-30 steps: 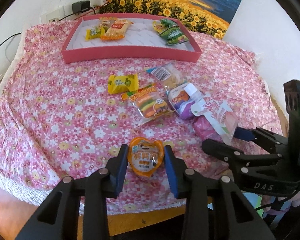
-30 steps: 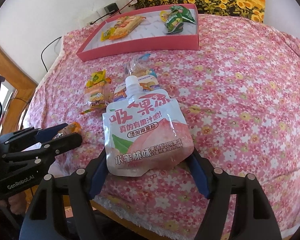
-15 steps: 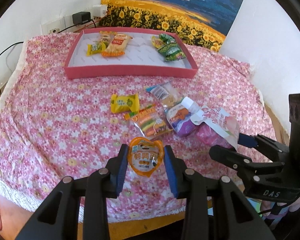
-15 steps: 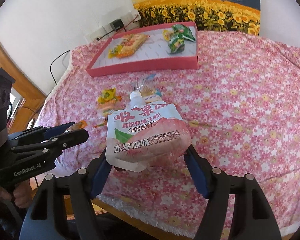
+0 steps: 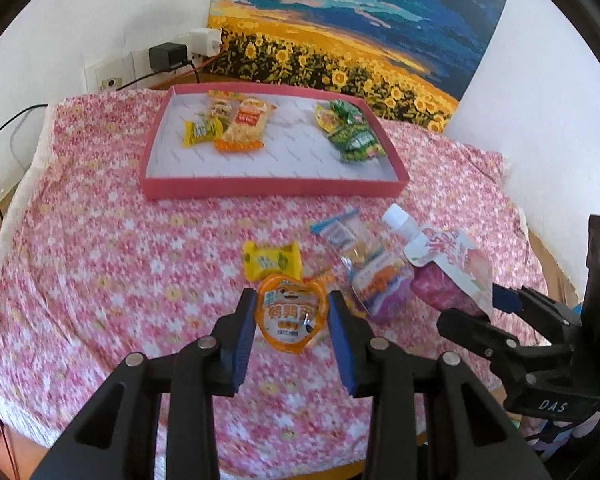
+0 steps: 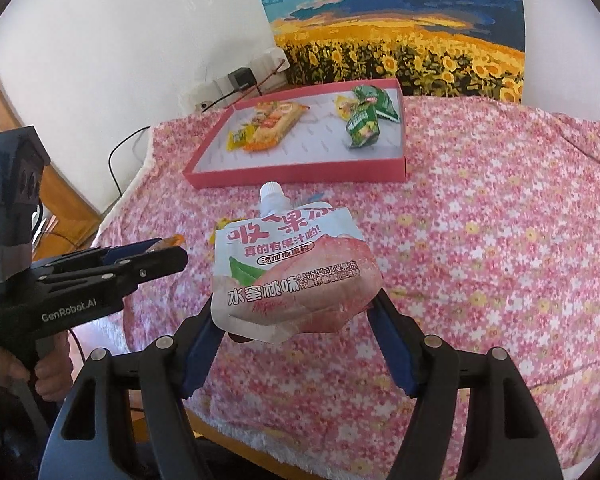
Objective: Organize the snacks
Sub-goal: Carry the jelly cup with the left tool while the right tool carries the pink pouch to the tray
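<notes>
My left gripper [image 5: 292, 312] is shut on a small orange snack pack [image 5: 291, 311], held above the flowered cloth. My right gripper [image 6: 296, 300] is shut on a peach jelly pouch [image 6: 296, 276] with a white cap, lifted off the table; the same pouch [image 5: 456, 264] shows at the right of the left wrist view. A pink tray [image 5: 272, 190] at the back holds yellow and orange packs [image 5: 224, 128] on its left and green packs [image 5: 352, 136] on its right. On the cloth lie a yellow pack [image 5: 272, 265], a clear biscuit pack [image 5: 348, 240] and a purple pouch [image 5: 380, 284].
A sunflower painting [image 5: 340, 40] leans on the wall behind the tray. Wall sockets with a black charger [image 5: 166, 56] and cables sit at the back left. The table's front edge [image 6: 268, 444] runs just below the grippers. A person's hand [image 6: 48, 376] holds the left gripper's handle.
Both grippers have risen with their snacks still held. The view has drawn back and tilted up, so the tray and painting now show more fully.
</notes>
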Tool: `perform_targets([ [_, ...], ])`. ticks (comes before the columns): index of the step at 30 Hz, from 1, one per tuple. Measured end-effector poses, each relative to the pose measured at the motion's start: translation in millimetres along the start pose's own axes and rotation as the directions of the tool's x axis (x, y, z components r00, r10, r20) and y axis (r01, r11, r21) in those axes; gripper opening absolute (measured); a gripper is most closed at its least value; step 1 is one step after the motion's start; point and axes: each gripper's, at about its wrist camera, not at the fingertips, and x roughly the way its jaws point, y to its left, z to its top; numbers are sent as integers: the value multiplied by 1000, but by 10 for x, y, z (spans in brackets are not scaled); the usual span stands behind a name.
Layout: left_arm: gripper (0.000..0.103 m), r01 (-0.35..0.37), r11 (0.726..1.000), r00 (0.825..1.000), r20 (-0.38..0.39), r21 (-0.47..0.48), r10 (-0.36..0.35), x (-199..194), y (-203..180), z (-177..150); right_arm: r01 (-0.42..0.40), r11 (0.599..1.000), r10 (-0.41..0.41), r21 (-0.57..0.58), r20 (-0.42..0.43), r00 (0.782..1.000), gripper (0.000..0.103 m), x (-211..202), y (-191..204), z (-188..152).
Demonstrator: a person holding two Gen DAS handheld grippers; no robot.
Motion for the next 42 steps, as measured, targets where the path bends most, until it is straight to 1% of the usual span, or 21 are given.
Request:
perform_targets([
  [5, 37, 4, 1000, 1000, 14, 4, -4, 23, 121, 171, 8, 1000, -8, 17, 23, 1000, 72, 22, -5, 91],
  [10, 37, 3, 1000, 999, 41, 30, -4, 40, 229, 363, 9, 1000, -10, 27, 44, 999, 72, 58, 10, 198],
  [16, 37, -1, 999, 997, 71, 46, -3, 80, 351, 610, 18, 999, -21, 43, 71, 997, 72, 125, 13, 406],
  [22, 37, 2, 999, 996, 94, 36, -5, 184, 485, 825, 45, 998, -48, 44, 86, 995, 72, 196, 41, 626],
  [30, 37, -14, 999, 994, 107, 38, 10, 409, 602, 1081, 61, 997, -65, 53, 81, 995, 72, 391, -12, 924],
  [34, 37, -20, 999, 995, 95, 27, 17, 558, 639, 1150, 73, 996, -77, 55, 78, 994, 72, 496, -36, 1059],
  [42, 37, -24, 999, 997, 74, 38, 21, 825, 683, 1207, 78, 995, -80, 59, 30, 996, 72, 781, -52, 1241],
])
